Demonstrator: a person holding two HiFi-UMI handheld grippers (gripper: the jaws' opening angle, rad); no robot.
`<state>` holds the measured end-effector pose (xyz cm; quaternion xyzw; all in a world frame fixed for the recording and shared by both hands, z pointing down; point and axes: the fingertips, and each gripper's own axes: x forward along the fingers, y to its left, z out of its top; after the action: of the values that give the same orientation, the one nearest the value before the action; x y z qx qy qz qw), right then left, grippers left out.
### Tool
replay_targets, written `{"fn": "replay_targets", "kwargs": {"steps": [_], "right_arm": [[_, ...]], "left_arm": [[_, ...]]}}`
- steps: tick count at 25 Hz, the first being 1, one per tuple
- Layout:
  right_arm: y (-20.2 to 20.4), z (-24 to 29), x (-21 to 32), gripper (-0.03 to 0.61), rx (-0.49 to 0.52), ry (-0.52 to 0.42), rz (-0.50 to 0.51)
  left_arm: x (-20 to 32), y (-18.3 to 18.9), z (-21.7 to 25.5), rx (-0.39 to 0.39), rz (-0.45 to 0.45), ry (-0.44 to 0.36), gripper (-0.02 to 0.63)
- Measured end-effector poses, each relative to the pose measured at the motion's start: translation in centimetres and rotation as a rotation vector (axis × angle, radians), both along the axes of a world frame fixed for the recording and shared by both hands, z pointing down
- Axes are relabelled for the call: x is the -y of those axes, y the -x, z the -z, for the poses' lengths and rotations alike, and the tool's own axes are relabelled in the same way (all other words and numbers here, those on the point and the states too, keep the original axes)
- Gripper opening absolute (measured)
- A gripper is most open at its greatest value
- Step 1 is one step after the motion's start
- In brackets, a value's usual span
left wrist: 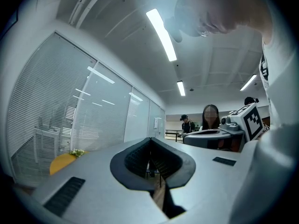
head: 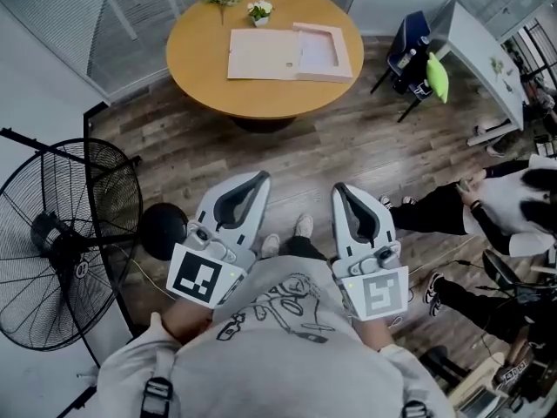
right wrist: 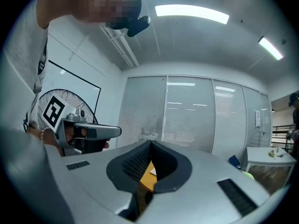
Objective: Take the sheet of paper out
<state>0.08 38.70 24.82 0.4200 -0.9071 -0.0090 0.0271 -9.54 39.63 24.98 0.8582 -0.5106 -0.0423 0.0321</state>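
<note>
Both hand-held grippers are level, side by side in front of the torso, pointing at the round wooden table (head: pixel 204 85). The left gripper (head: pixel 262 178) and the right gripper (head: pixel 339 188) each have their jaws pressed together on nothing. The white sheet of paper (head: pixel 318 50) lies in the open pale flat box (head: pixel 261 55) on the table, well apart from both. Wood-plank floor (head: pixel 287 151) lies between. A black pedestal fan (head: pixel 61 242) stands to the left.
</note>
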Motion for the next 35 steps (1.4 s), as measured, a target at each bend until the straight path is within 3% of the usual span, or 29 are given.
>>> {"fn": "replay_targets", "kwargs": {"steps": [12,35], "right_arm": [[-1.2,-0.8,4.1,0.008,0.006,-0.007,-0.007],[-8.5,-0.5,20.2,0.008,0.030,-0.001,-0.043]], "left_arm": [[3.7,-0.6,-0.6,0.023,0.008,-0.001,0.020],[20.6,-8.2,-0.1,0.038,-0.030,0.001,0.020]]}}
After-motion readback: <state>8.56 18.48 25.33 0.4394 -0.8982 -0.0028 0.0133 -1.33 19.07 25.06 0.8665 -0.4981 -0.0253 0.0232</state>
